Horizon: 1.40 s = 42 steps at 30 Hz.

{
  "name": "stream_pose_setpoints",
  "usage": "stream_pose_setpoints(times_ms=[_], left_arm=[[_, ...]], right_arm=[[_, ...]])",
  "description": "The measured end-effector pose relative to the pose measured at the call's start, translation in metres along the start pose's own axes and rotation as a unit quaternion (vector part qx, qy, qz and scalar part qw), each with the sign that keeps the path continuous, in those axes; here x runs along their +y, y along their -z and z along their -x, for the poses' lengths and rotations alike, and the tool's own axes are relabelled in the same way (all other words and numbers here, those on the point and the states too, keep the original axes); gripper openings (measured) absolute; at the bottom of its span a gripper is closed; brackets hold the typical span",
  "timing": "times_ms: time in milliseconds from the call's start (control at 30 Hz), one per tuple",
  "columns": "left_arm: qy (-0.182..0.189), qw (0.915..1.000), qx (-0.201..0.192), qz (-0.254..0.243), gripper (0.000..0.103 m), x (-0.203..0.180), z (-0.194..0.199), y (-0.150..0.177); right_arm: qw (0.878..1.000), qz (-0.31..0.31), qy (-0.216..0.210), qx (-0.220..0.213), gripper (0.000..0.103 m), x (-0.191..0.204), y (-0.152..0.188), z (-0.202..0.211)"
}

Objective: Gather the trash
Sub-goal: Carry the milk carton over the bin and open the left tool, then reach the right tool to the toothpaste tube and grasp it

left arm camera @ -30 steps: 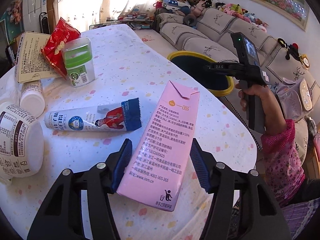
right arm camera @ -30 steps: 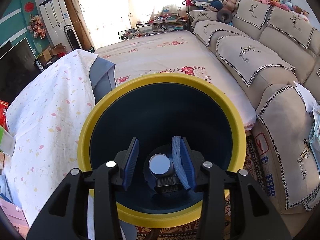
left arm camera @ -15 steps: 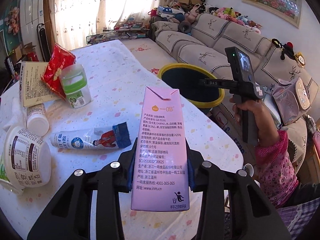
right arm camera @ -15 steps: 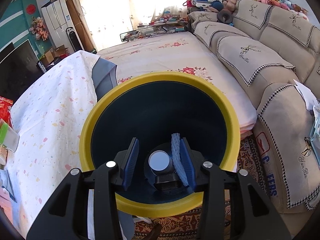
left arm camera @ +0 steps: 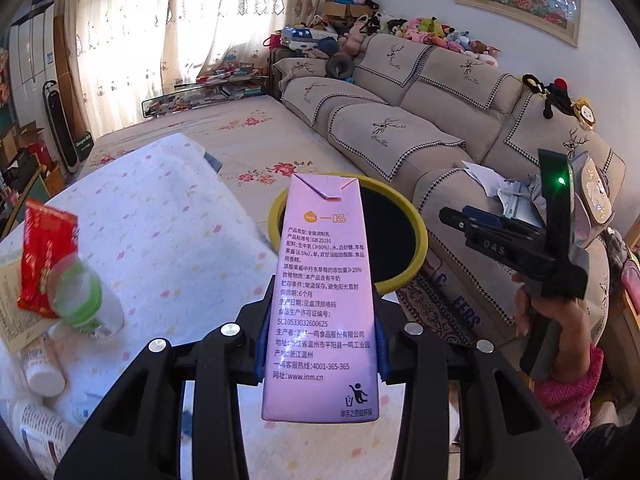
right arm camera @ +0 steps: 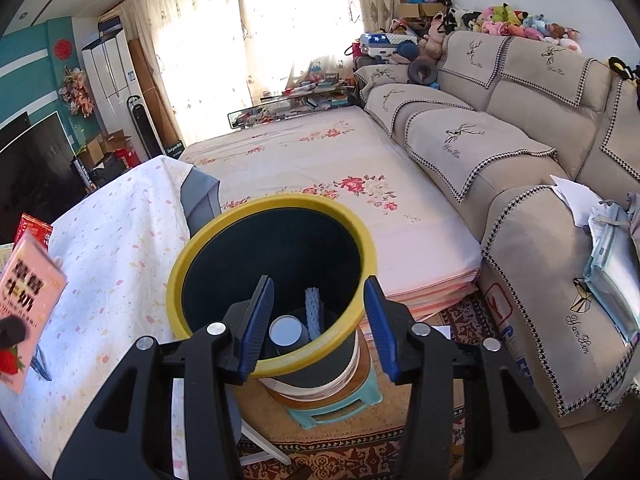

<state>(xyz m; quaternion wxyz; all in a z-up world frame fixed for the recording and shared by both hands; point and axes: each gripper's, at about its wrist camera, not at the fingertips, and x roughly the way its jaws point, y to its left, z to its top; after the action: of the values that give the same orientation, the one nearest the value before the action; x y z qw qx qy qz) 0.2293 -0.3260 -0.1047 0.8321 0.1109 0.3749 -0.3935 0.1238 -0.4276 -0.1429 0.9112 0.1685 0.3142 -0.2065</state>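
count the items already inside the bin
2 visible in the bin: a dark container with a pale round lid at the bottom, and a blue mesh strip standing beside it. The near wall may hide more.

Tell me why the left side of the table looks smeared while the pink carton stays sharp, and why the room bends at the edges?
Left wrist view: the pink carton rides clamped in the left gripper, so its print stays crisp, while the red packet and green-capped bottle blur. Right wrist view: the fisheye lens curves the sofa; window glare washes out the curtains.
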Motion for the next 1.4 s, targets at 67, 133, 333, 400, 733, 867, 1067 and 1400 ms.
stream_pose_setpoints(times_ms=[67,133,333,400,733,867,1067,1400], left_arm=[[0.006,1.0000,0.001,-0.006,0.039,-0.007,-0.016,-0.016],[0.009,0.9999,0.004,-0.012,0.039,-0.016,-0.035,-0.031],[0.015,0.9994,0.030,0.002,0.039,-0.025,-0.099,-0.063],[0.012,0.9992,0.037,0.005,0.039,-0.025,-0.119,-0.069],[-0.015,0.9982,0.057,0.013,0.049,-0.020,-0.185,-0.087],[-0.022,0.9988,0.040,0.018,0.063,-0.016,-0.176,-0.091],[-0.027,0.9993,-0.007,0.023,0.066,-0.010,-0.111,-0.074],[-0.059,0.9921,-0.089,0.066,0.089,0.029,0.029,-0.004]], right_arm=[[1.000,-0.005,0.004,-0.005,0.046,-0.008,0.001,0.007],[1.000,-0.009,0.005,-0.007,0.046,-0.016,0.001,0.012],[1.000,-0.020,0.005,-0.002,0.046,-0.033,0.005,0.013],[1.000,-0.023,0.006,0.002,0.046,-0.036,0.006,0.010],[0.999,-0.027,0.004,0.019,0.046,-0.041,0.010,-0.004],[0.999,-0.027,0.002,0.027,0.047,-0.038,0.012,-0.009],[0.999,-0.017,-0.008,0.033,0.047,-0.023,0.017,-0.010],[0.999,0.024,-0.036,0.033,0.049,0.024,0.020,-0.003]])
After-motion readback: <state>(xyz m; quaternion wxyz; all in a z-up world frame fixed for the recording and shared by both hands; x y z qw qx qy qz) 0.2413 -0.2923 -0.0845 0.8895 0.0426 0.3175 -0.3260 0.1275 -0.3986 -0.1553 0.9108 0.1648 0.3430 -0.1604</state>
